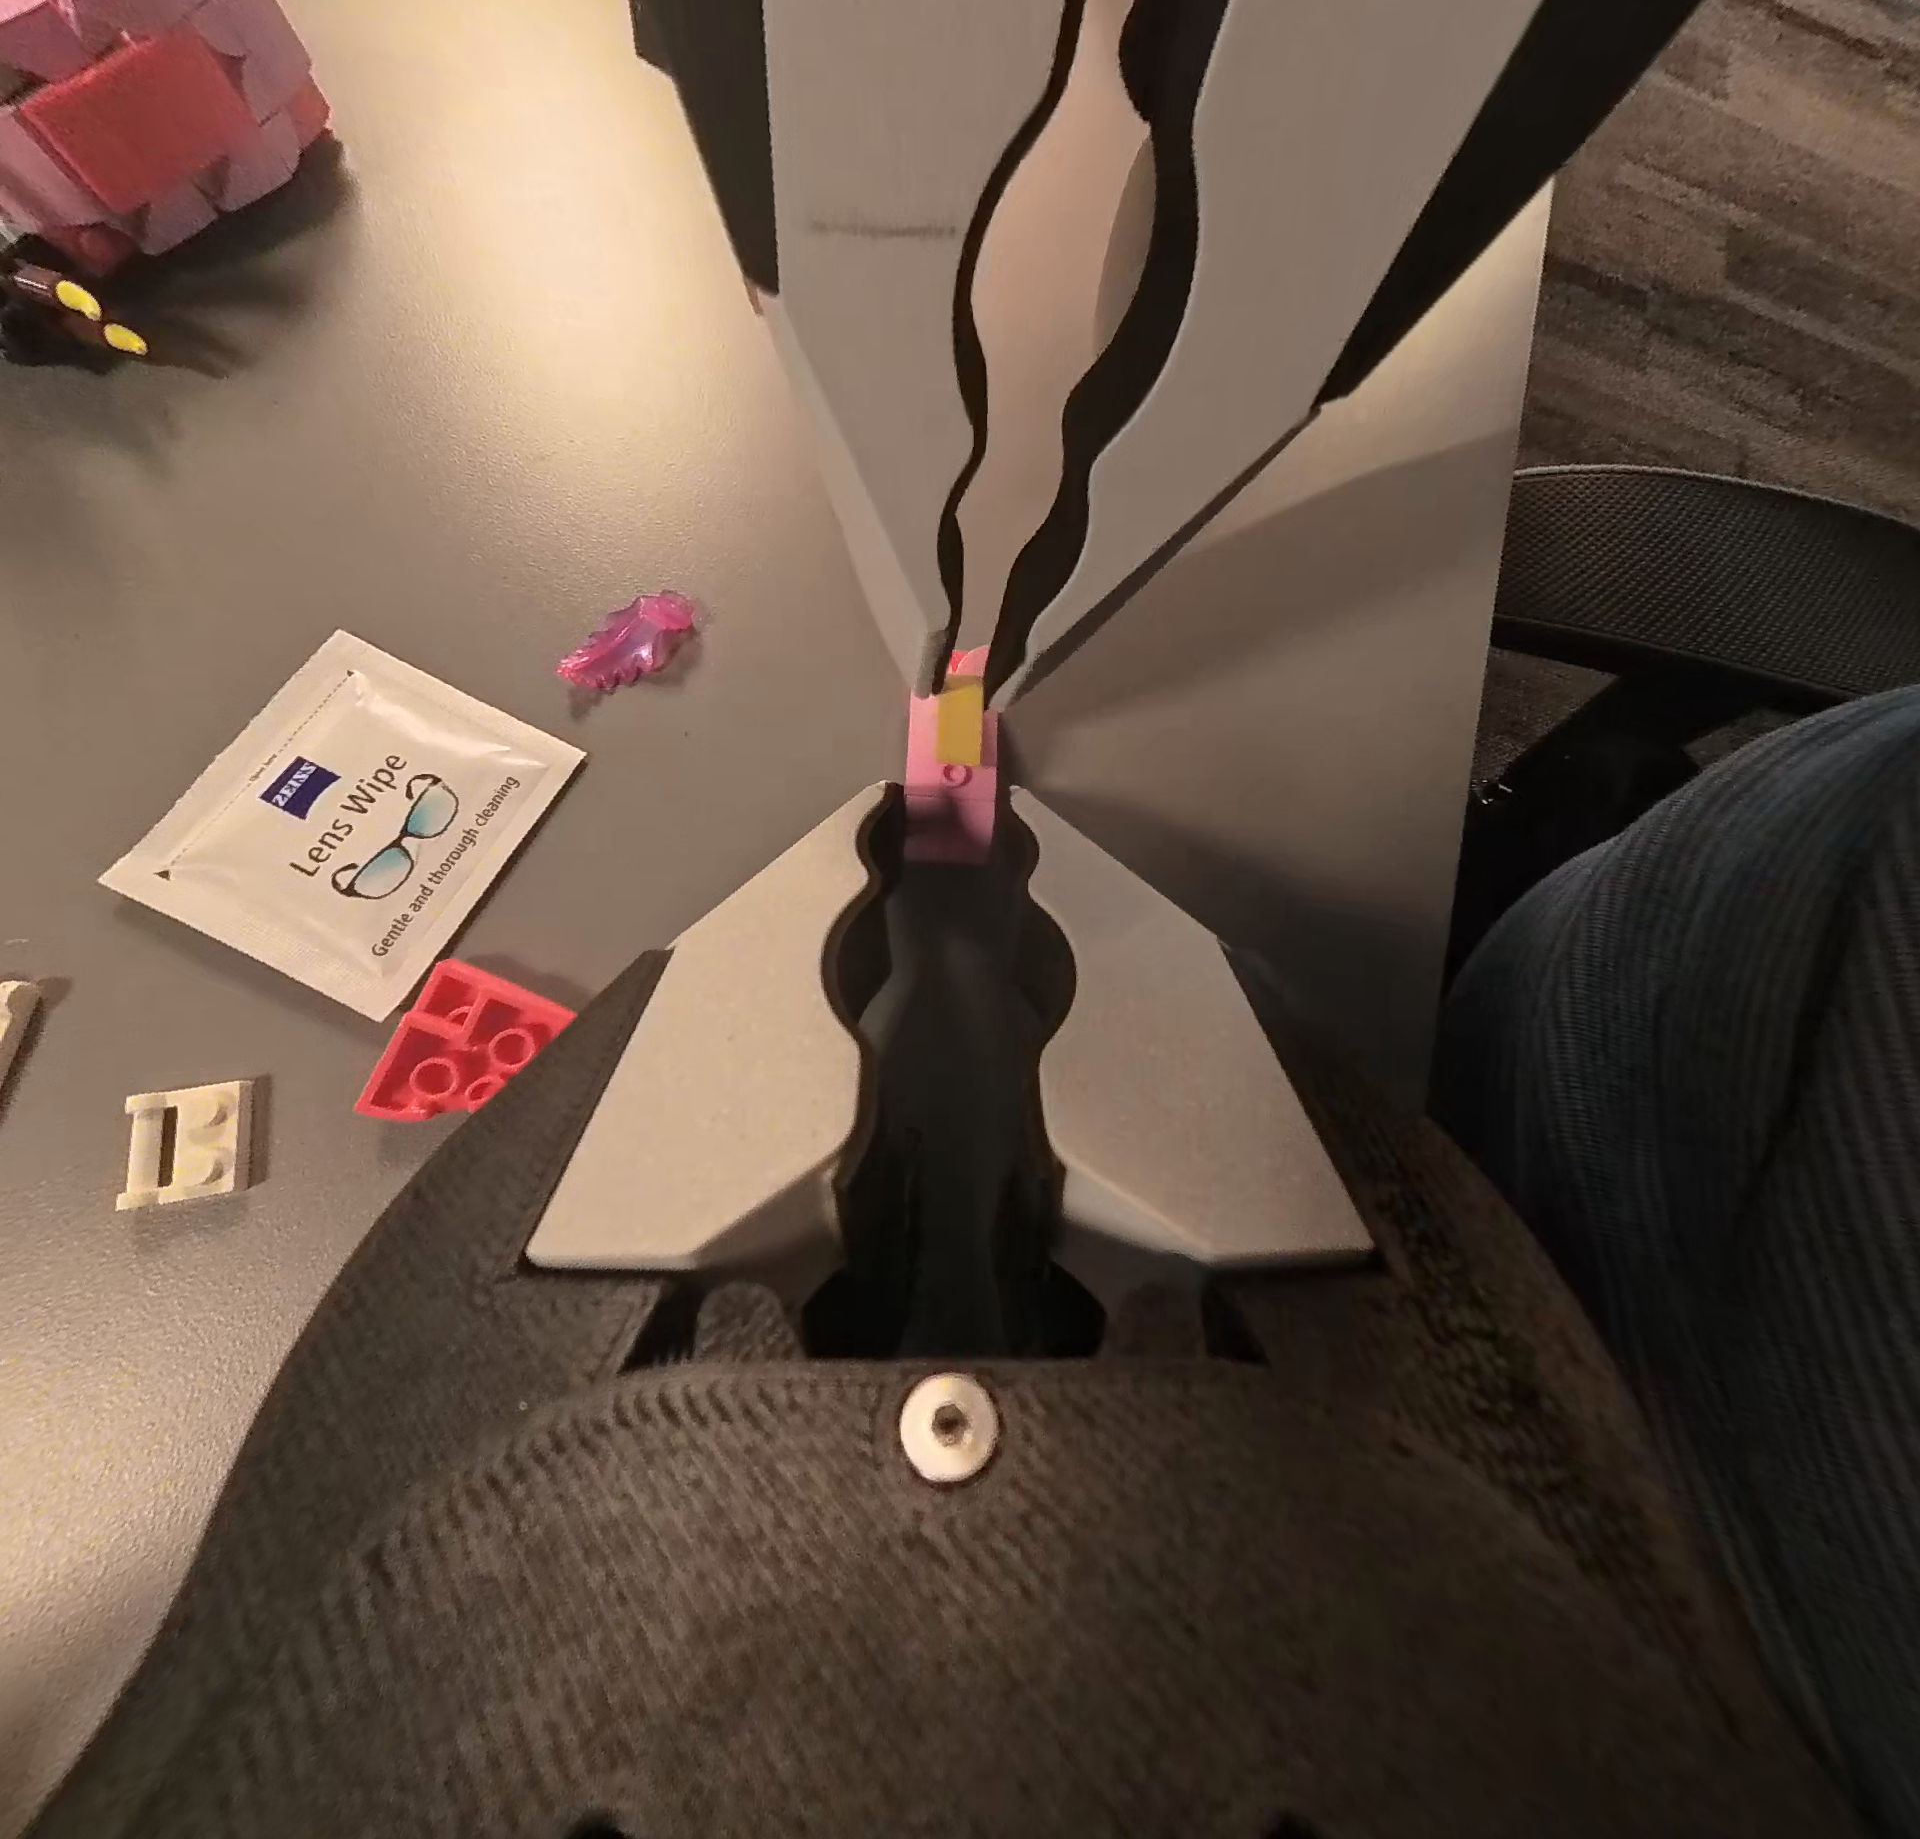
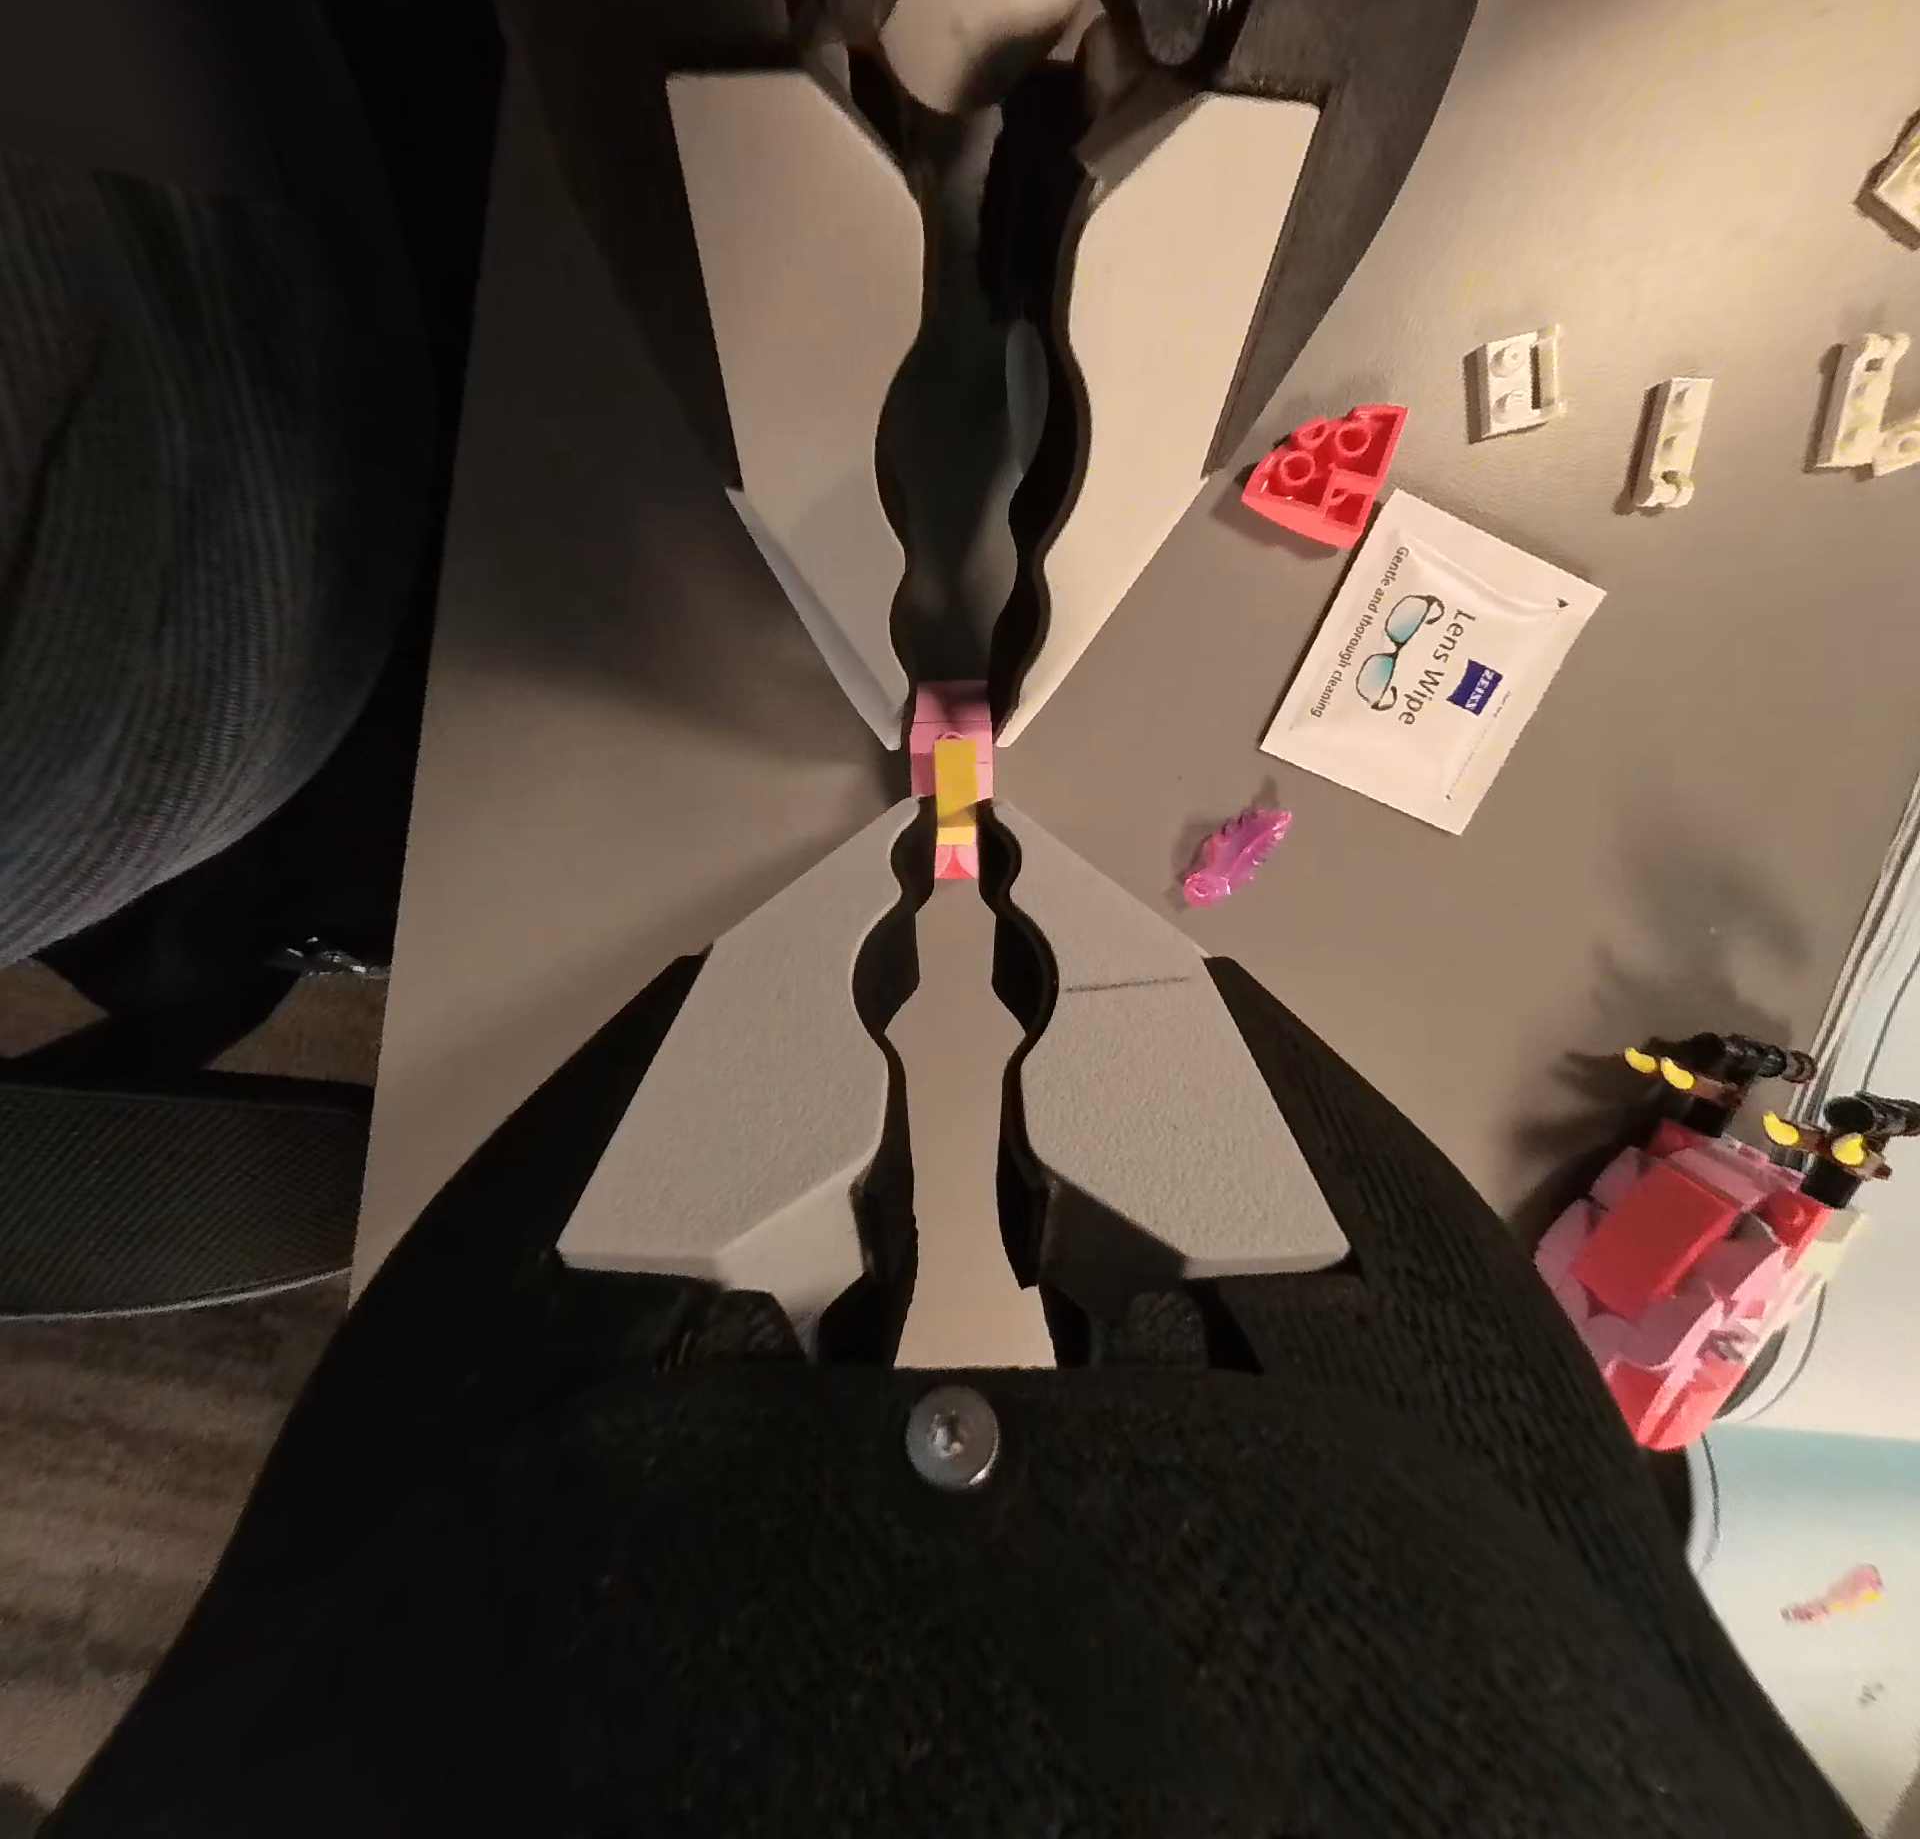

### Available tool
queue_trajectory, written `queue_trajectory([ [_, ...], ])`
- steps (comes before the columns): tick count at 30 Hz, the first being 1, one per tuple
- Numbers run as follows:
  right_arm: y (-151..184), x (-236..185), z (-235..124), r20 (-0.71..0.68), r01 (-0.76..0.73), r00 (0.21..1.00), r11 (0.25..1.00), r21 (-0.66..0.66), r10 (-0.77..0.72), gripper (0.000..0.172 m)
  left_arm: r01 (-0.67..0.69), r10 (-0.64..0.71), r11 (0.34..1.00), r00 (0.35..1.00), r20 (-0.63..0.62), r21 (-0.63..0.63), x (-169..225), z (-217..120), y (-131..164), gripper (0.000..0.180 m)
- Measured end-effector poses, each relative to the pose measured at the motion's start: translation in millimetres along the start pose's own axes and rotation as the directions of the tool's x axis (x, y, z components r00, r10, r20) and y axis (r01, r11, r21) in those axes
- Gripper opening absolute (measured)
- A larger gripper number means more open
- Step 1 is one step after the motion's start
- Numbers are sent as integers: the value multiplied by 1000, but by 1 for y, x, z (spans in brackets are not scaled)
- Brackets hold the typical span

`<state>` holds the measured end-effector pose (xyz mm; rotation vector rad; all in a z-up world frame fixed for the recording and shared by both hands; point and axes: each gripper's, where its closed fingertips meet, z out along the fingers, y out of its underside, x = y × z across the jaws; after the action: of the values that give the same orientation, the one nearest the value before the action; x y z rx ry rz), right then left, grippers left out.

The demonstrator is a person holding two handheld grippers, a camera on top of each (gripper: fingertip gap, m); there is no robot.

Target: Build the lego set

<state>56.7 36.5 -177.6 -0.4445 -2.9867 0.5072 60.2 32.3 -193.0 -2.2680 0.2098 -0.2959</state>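
Over the grey table (image 1: 436, 501), both grippers are nearly closed, left fingers (image 1: 831, 859) pinching the pink brick (image 1: 954, 802) and right fingers (image 2: 883, 849) gripping its yellow tile (image 2: 956, 787), with a printed white wipe sachet (image 1: 343, 818) lying nearby.

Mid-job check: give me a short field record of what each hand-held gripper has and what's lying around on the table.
left hand-held gripper: shut on the pink brick assembly, near end
right hand-held gripper: shut on the yellow tile end of the same assembly, facing the left one
assembly position: above the grey table, near its edge
nearby loose parts: translucent pink feather piece, red wedge brick, white hinge plate
other: white wipe sachet, pink and red brick model
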Motion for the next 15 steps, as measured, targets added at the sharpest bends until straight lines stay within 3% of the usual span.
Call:
queue_trajectory([
  [15,0,1,2,-12,2,1000,1000,-11,-2,8,-1,1,1000,1000,0,0,0,0,0,17],
])
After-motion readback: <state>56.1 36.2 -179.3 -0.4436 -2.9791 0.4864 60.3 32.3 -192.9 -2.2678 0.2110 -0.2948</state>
